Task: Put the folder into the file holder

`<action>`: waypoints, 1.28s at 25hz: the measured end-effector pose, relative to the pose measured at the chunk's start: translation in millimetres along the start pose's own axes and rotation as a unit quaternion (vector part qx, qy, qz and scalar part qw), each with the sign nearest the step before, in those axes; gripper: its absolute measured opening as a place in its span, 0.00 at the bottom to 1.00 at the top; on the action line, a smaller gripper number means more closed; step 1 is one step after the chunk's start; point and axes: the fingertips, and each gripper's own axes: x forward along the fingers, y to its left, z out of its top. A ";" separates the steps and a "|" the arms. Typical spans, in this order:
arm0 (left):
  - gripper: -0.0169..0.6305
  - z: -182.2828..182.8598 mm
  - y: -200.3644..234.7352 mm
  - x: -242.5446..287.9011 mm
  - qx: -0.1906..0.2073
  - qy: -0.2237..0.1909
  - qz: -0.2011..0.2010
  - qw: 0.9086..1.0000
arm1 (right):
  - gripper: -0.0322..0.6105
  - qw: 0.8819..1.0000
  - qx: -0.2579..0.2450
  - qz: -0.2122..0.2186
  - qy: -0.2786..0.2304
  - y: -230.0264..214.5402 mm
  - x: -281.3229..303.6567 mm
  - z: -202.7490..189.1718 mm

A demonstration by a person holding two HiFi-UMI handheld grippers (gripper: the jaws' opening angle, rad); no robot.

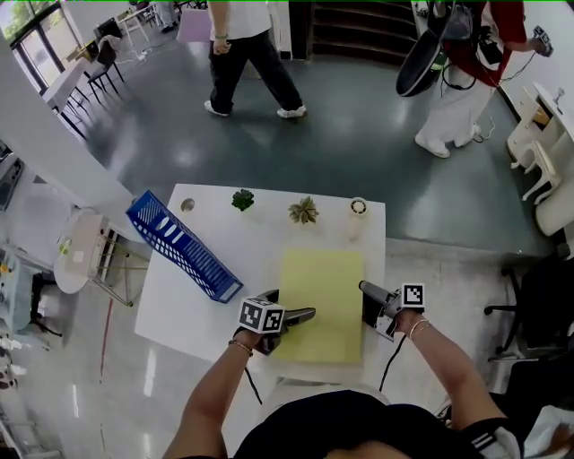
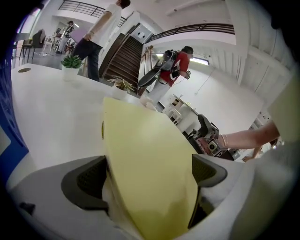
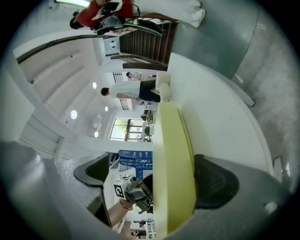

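One yellow folder (image 1: 321, 300) lies flat on the white bench (image 1: 206, 314), just right of one blue file holder (image 1: 179, 244). Two small potted plants (image 1: 242, 199) stand at the far edge. The left hand-held gripper (image 1: 309, 315) and the right hand-held gripper (image 1: 363, 288) each straddle a folder edge, jaws spread, unclenched.

An open-plan office hall. The white table (image 1: 179, 296) under the left gripper (image 1: 307, 316) bears small potted plants (image 1: 303, 211) ahead of it and a blue file holder (image 1: 179, 246) at its left. Farther ahead lie a glossy grey floor (image 1: 359, 152), dark stairs (image 1: 350, 27) and walking people (image 1: 247, 54). Far left, chairs (image 1: 103, 63) stand by windows (image 1: 36, 36). Behind the right gripper (image 1: 366, 289) sits a black office chair (image 1: 547, 305).
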 end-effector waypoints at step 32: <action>0.89 -28.4 -3.7 -43.0 0.035 0.000 0.015 0.999 | 0.36 0.968 0.017 0.023 0.248 5.3 25.7 -115.4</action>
